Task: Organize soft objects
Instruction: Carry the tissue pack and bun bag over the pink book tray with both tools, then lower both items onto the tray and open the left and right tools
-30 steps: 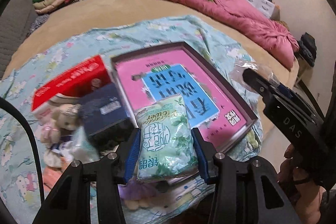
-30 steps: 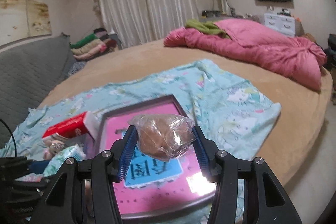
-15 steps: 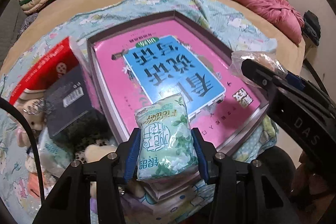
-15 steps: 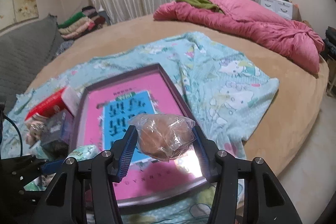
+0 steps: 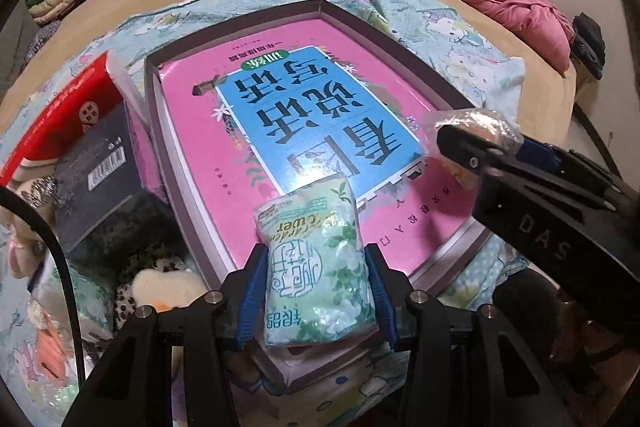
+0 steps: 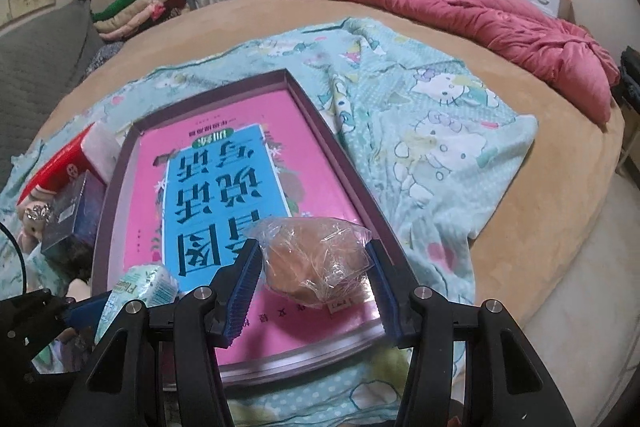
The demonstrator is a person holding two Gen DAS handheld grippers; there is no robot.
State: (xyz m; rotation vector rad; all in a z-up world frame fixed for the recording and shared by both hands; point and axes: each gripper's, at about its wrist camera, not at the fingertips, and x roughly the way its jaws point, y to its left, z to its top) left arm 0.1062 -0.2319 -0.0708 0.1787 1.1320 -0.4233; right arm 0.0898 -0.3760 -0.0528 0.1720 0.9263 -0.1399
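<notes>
My left gripper [image 5: 315, 287] is shut on a pale green tissue pack [image 5: 316, 263], held just above the near edge of a shallow box [image 5: 384, 39] with a pink and blue printed bottom. In the right wrist view my right gripper [image 6: 314, 273] is shut on a brown bun in clear plastic wrap [image 6: 316, 263], over the box's [image 6: 348, 167] near right corner. The right gripper [image 5: 480, 147] with its wrapped bun [image 5: 472, 121] also shows at the right of the left wrist view. The tissue pack [image 6: 140, 287] and left gripper [image 6: 86, 309] appear low left in the right wrist view.
Left of the box lie a red tissue box [image 5: 68, 115], a dark box [image 5: 96, 171] and plush toys [image 5: 160, 287] on a cartoon-print sheet [image 6: 440, 115]. A pink duvet [image 6: 480, 11] lies at the bed's far side. Folded clothes [image 6: 132, 11] sit at the back left.
Both grippers have come down toward the box, each keeping its grip. The box now fills more of both views, and the right gripper tilts further down.
</notes>
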